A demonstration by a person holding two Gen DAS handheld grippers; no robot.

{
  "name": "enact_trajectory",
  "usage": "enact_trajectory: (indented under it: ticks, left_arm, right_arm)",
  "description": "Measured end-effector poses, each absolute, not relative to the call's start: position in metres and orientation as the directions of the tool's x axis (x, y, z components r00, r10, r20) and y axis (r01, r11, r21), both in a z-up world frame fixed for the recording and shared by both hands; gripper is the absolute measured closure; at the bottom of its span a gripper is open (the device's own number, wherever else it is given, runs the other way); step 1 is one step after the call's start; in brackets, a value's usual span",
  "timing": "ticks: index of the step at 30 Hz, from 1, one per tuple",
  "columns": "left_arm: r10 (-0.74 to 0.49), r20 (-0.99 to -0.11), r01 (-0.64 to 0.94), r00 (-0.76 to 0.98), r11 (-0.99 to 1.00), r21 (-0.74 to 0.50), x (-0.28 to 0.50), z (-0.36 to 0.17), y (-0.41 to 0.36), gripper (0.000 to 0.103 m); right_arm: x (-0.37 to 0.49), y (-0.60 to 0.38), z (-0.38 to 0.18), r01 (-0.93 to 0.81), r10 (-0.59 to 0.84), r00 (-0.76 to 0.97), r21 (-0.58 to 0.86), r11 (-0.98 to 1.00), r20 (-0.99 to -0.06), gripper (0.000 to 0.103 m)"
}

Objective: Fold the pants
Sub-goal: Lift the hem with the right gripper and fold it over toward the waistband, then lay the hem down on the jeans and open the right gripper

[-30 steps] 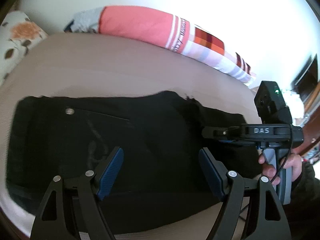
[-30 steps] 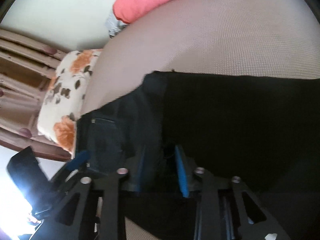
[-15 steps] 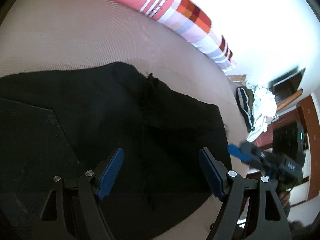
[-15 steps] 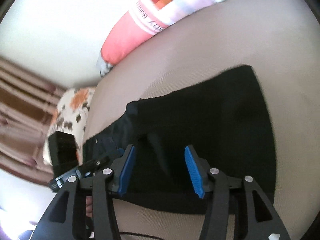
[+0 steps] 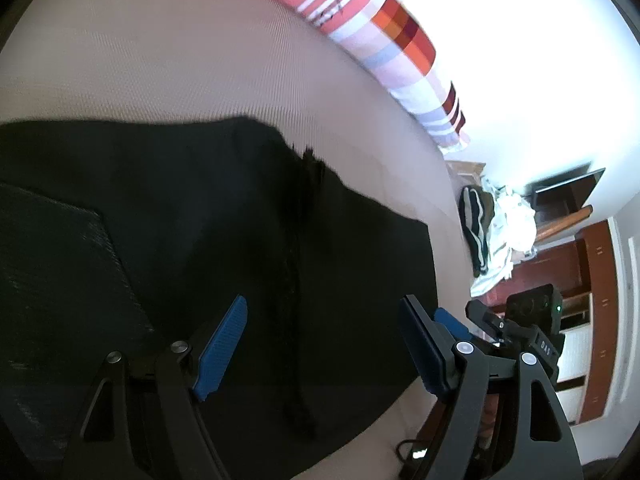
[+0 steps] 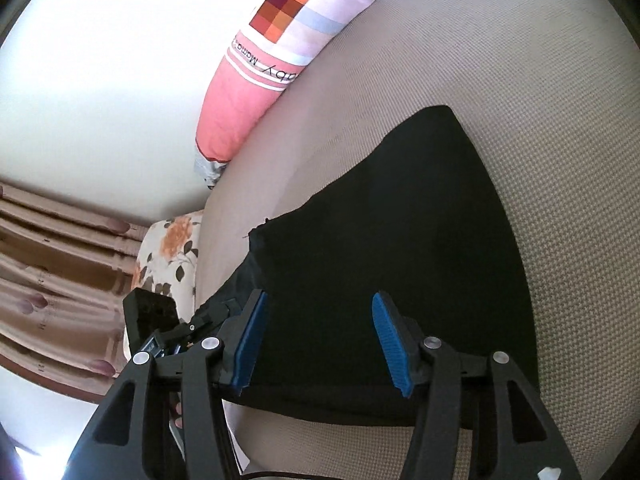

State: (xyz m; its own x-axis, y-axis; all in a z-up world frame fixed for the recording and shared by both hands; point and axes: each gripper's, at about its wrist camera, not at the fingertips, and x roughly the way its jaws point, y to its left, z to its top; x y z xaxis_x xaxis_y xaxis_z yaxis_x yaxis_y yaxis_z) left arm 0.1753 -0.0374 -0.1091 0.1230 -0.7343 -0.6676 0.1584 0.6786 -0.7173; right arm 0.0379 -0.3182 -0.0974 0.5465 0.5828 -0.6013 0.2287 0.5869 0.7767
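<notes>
Right gripper (image 6: 316,340): a second ago I was pinching the cloth; now I am holding the blue pads wide apart, gripping nothing.
Left gripper (image 5: 324,344): I am keeping it wide, hovering empty.
Pants (image 6: 400,240): lying as a black folded slab on the beige bed (image 6: 540,80), released.
Meaning: one fold is looking laid; I am judging another halving comes next.
</notes>
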Motion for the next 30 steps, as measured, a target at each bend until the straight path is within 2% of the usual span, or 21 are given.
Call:
enact_trajectory:
  ticks: [7, 9, 11, 18, 21, 23, 24, 30]
  left_arm:
    - [-0.728, -0.683, 0.139, 0.058, 0.683, -0.717, 0.187, -0.122, -0.045, 0.033]
    - [-0.719, -0.694, 0.151, 0.04, 0.691, -0.707, 0.191, -0.124, -0.05, 0.043]
    - [-0.695, -0.719, 0.178, 0.003, 0.708, -0.683, 0.195, -0.127, -0.059, 0.061]
    - [-0.705, -0.708, 0.169, -0.036, 0.694, -0.7, 0.199, -0.129, -0.07, 0.066]
    - [-0.69, -0.724, 0.193, -0.029, 0.706, -0.681, 0.197, -0.129, -0.079, 0.077]
    - [-0.672, -0.74, 0.197, -0.011, 0.724, -0.661, 0.193, -0.129, -0.08, 0.091]
    - [-0.666, -0.746, 0.197, -0.006, 0.731, -0.654, 0.192, -0.129, -0.08, 0.095]
    - [-0.609, -0.785, 0.229, 0.11, 0.784, -0.576, 0.178, -0.114, -0.092, 0.099]
  right_arm:
    - [0.033, -0.327, -0.096, 0.231, 0.568, 0.566, 0.777, 0.586, -0.597, 0.05]
    - [0.033, -0.33, -0.098, 0.239, 0.566, 0.571, 0.78, 0.578, -0.594, 0.05]
    - [0.033, -0.331, -0.101, 0.245, 0.565, 0.574, 0.783, 0.572, -0.593, 0.05]
    - [0.035, -0.33, -0.108, 0.254, 0.576, 0.561, 0.786, 0.563, -0.594, 0.05]
    - [0.037, -0.327, -0.109, 0.252, 0.571, 0.554, 0.776, 0.578, -0.606, 0.049]
    - [0.037, -0.324, -0.109, 0.256, 0.562, 0.551, 0.765, 0.59, -0.617, 0.049]
    - [0.037, -0.324, -0.109, 0.26, 0.552, 0.548, 0.755, 0.602, -0.628, 0.049]
    - [0.035, -0.325, -0.109, 0.278, 0.503, 0.549, 0.713, 0.643, -0.667, 0.049]
